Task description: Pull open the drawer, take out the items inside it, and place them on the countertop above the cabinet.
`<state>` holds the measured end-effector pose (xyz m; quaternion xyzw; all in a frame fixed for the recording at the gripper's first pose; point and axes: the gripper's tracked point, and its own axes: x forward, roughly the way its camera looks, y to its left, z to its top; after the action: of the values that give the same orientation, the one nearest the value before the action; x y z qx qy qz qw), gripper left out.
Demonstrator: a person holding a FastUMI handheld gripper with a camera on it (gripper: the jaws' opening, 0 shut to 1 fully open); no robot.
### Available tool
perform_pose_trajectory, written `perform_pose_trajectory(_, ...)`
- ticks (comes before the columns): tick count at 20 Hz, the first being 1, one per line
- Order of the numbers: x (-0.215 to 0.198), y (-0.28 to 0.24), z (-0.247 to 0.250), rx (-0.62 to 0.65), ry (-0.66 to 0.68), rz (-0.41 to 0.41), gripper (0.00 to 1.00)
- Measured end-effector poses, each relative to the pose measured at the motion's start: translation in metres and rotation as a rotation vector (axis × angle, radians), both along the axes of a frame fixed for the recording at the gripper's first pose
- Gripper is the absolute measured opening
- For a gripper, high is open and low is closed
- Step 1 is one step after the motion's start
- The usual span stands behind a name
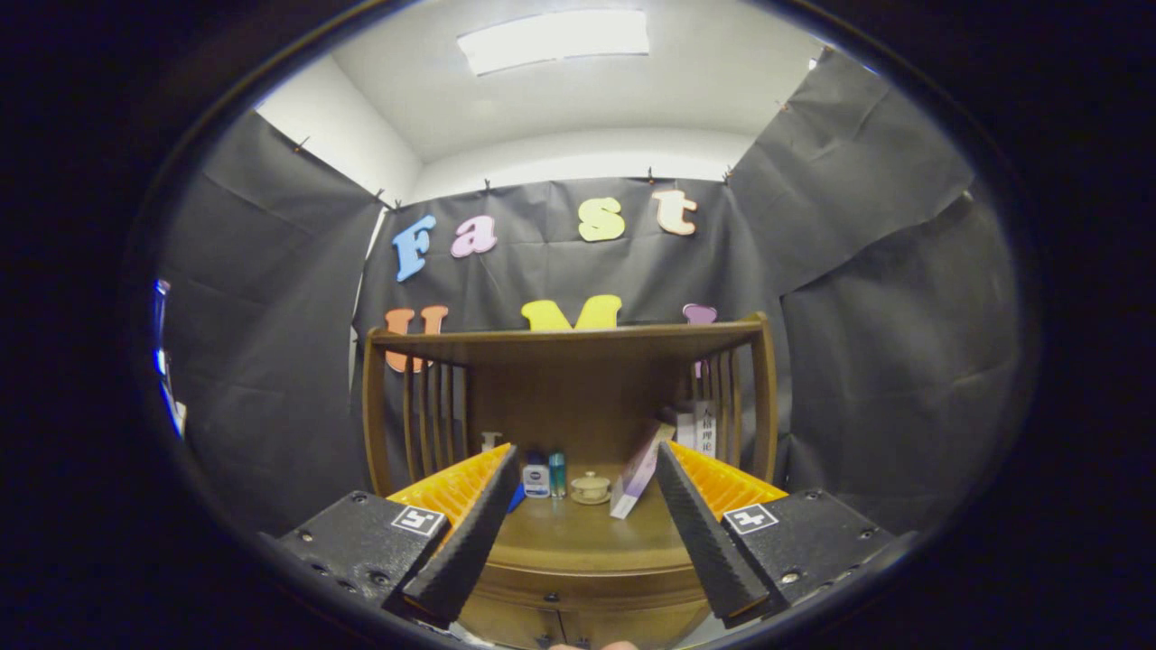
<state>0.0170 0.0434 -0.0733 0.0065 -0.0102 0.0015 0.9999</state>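
Observation:
My gripper stands open, nothing between its fingers, held in front of a wooden cabinet. Below and between the fingers lies the cabinet's countertop. Under its front edge runs the drawer front with small dark knobs; it looks closed, and what is inside is hidden. On the countertop beyond the fingertips stand a small white-and-blue bottle, a slim teal bottle and a small lidded ceramic cup.
A wooden shelf with slatted sides spans above the countertop. A leaning book and upright books stand at the right rear. A white pump bottle peeks behind the left finger. Black cloth walls surround the cabinet.

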Motion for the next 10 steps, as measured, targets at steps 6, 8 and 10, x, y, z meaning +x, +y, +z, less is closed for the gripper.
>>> perform_pose_trajectory(6,0.021,0.018,-0.085,-0.031,0.097,-0.007,0.97)
perform_pose_trajectory(8,0.030,0.023,-0.111,-0.031,0.132,-0.005,0.97)
perform_pose_trajectory(10,0.031,0.030,-0.143,-0.016,0.170,0.001,0.97)
